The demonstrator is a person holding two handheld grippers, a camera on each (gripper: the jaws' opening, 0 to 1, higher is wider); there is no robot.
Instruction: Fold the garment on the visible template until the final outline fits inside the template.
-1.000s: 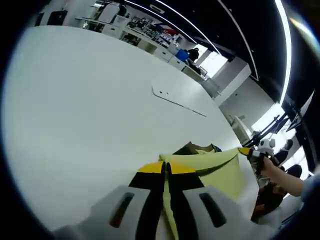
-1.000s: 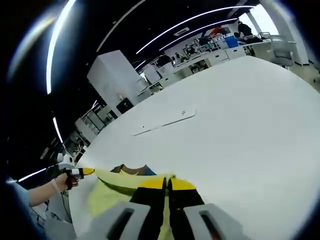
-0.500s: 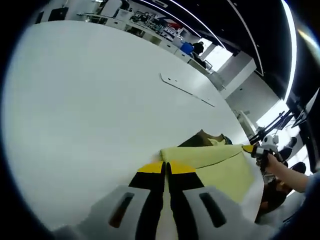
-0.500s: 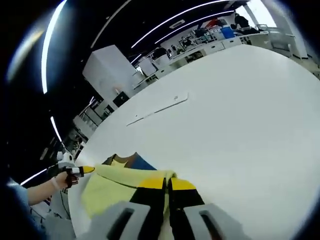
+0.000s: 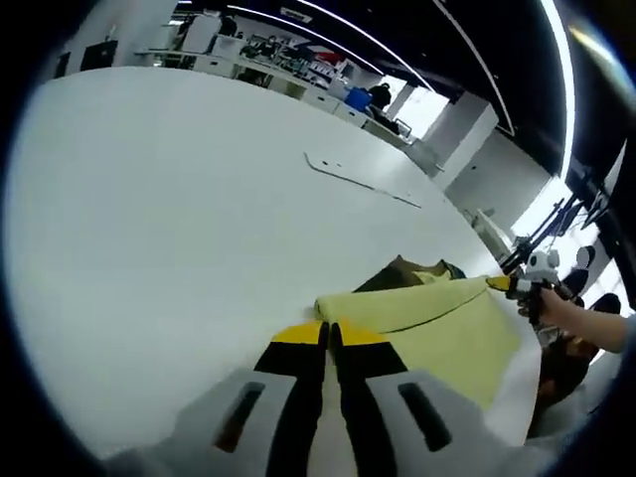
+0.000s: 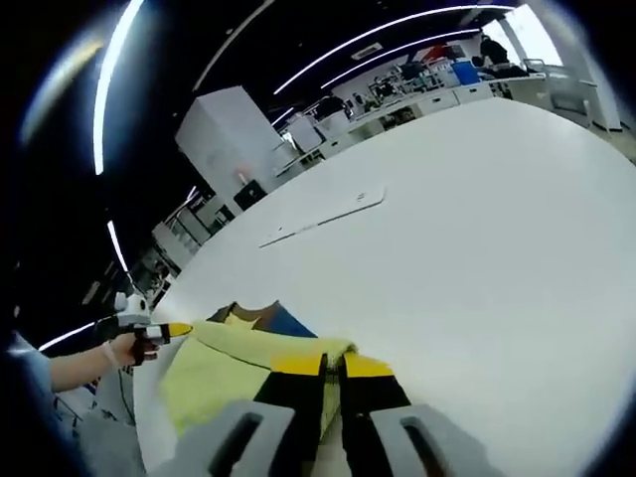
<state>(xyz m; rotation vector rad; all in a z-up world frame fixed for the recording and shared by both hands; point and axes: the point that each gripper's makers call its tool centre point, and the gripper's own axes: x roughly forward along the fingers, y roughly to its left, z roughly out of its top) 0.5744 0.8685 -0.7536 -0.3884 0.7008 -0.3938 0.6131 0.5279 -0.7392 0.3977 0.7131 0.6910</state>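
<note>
A yellow garment (image 5: 437,323) hangs stretched between my two grippers over the white table (image 5: 169,219). In the left gripper view my left gripper (image 5: 329,334) is shut on one corner of its upper edge. My right gripper (image 5: 500,285), held by a hand (image 5: 556,306), pinches the other corner. A brown and blue part of the garment (image 5: 407,272) lies behind the yellow cloth. In the right gripper view my right gripper (image 6: 333,365) is shut on the yellow garment (image 6: 224,370), and my left gripper (image 6: 175,330) holds the far corner.
A flat white strip (image 5: 358,180) with small holes lies on the table farther out, also the strip (image 6: 323,214) in the right gripper view. The table edge runs close behind the garment. Desks, shelves and a distant person (image 5: 382,96) stand beyond the table.
Both grippers stay shut on the garment's corners. The yellow cloth now spreads a little wider and flatter between them; the views have shifted slightly.
</note>
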